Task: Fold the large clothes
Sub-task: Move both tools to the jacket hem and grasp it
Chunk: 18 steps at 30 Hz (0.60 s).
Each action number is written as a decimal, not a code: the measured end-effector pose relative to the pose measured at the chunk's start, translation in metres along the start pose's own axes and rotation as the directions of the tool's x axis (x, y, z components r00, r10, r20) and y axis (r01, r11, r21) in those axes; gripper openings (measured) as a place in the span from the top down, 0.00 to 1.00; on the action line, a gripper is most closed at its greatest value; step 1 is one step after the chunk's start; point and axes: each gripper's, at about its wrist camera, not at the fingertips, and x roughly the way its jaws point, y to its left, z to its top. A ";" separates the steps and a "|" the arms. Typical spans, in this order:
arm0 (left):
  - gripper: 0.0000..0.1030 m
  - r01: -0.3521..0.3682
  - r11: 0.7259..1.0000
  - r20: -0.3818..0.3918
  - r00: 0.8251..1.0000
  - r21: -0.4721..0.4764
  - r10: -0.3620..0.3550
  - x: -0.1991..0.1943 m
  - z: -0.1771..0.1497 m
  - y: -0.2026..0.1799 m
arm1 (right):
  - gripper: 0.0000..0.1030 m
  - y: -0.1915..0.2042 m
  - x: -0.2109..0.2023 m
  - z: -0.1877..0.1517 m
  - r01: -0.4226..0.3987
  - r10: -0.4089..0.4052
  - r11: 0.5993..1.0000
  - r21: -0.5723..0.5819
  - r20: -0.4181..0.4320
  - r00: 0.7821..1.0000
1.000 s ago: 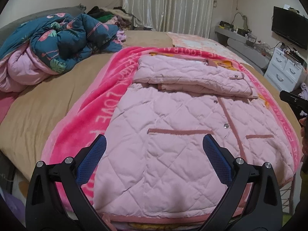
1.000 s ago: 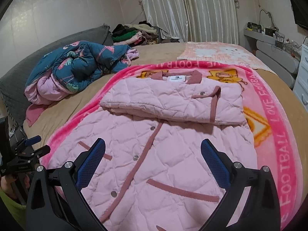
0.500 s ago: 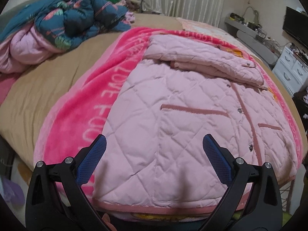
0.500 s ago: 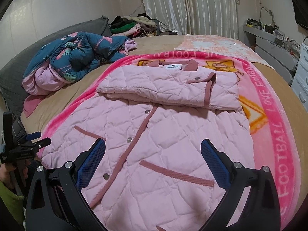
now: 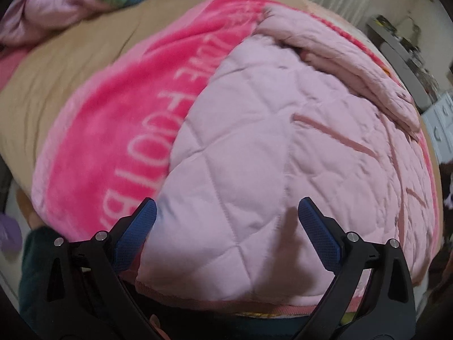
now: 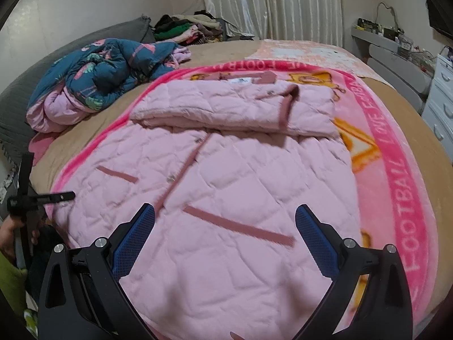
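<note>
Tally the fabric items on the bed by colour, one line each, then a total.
Pale pink quilted coat: 1
Hot pink football blanket: 1
Teal flamingo-print quilt: 1
Peach patterned cloth: 1
Tan bed cover: 1
Total: 5, leaving out the clothes pile, too jumbled to count.

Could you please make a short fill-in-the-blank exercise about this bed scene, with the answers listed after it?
1. The pink quilted coat lies on a ____ blanket with white letters.
2. The fingers of both grippers, left and right, are ____.
3. The coat's sleeves are folded across its ____ part, near the collar.
4. The blue flowered quilt lies bunched to the ____ of the coat in the right wrist view.

Answers: pink; open; upper; left
</note>
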 end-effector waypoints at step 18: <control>0.29 0.087 0.996 -0.103 0.991 0.035 -0.083 0.013 -0.009 -0.009 | 0.04 -0.086 -0.019 -0.080 0.132 -0.096 0.982 0.136 -0.245 0.965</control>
